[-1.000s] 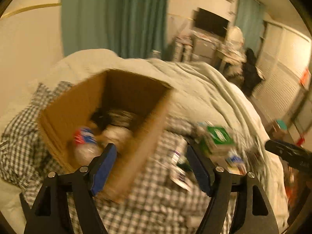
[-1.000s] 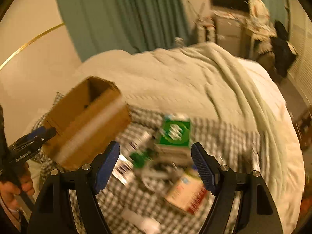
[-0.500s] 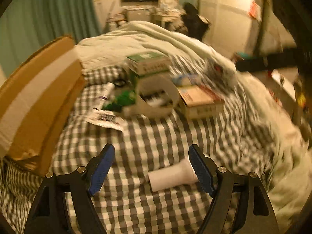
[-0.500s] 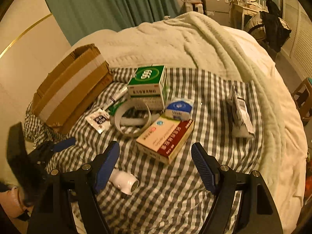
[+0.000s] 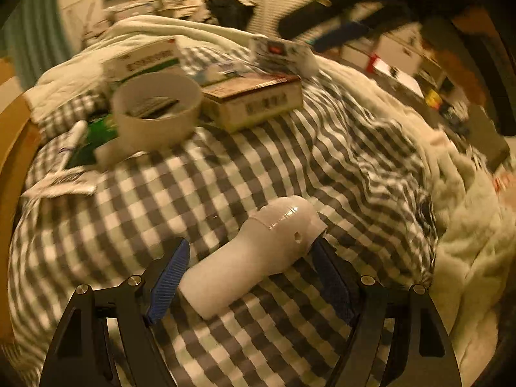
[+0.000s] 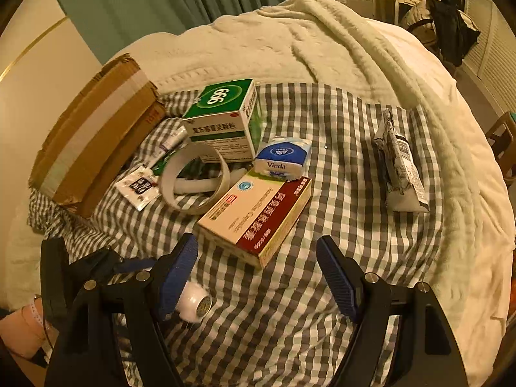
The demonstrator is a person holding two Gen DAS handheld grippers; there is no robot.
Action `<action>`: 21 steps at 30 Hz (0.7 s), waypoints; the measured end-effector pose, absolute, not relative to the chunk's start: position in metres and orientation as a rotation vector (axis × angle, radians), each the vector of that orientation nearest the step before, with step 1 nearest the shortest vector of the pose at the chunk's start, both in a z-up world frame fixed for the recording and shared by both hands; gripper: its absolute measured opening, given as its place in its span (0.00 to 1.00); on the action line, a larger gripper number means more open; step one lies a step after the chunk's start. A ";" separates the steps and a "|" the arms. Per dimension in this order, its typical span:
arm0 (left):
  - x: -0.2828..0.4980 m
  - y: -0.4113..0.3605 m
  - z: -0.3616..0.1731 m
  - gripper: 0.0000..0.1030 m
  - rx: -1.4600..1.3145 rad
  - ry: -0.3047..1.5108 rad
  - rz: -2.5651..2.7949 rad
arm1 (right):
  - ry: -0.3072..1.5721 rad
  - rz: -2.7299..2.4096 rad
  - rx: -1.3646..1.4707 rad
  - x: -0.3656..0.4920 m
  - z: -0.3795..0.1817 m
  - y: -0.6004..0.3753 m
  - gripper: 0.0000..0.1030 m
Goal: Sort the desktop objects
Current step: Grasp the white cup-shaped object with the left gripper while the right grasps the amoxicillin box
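A white tube-shaped device point(image 5: 258, 251) lies on the checked cloth point(image 5: 225, 177) between the fingers of my open left gripper point(image 5: 251, 277), with gaps on both sides. Its round end shows in the right wrist view point(image 6: 195, 303). My right gripper point(image 6: 258, 274) is open and empty, above the cloth in front of a red-and-cream medicine box point(image 6: 258, 213). Behind it lie a blue Vinda tissue pack point(image 6: 282, 158), a green-and-white box point(image 6: 222, 119), a white tape ring point(image 6: 196, 180) and a small sachet point(image 6: 138, 187). A cardboard box point(image 6: 93, 138) stands at left.
A black-and-white snack packet point(image 6: 400, 164) lies at the right of the cloth. A cream blanket point(image 6: 322, 42) covers the bed behind and to the right. Furniture and a dark coat point(image 6: 451, 22) stand at the far right. The left gripper's body point(image 6: 84, 277) is beside my right gripper.
My left gripper has swung from the cardboard box down to the white device, which now lies between its fingers. The right wrist view has moved closer to the items.
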State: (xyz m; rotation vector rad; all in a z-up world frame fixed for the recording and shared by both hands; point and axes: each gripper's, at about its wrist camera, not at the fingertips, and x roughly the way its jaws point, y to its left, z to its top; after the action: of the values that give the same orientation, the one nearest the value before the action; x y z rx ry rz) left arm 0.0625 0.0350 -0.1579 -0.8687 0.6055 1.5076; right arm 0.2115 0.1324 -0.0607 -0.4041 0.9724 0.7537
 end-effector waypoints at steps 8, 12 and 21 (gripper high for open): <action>0.073 0.055 -0.176 0.53 -0.856 0.633 1.439 | 1.036 0.731 -0.435 0.224 -0.088 0.167 0.75; 0.079 0.055 -0.179 0.44 -0.883 0.635 1.485 | 1.037 0.678 -0.488 0.223 -0.105 0.186 0.90; 0.045 0.034 -0.165 0.44 -1.054 0.493 1.591 | 1.008 0.586 -0.573 0.229 -0.123 0.198 0.96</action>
State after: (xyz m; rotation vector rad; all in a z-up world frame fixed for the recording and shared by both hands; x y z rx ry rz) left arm 0.0451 0.0339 -0.1651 -1.0543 0.4934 1.5910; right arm 0.2286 0.1980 -0.1230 -0.5735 1.0083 0.5865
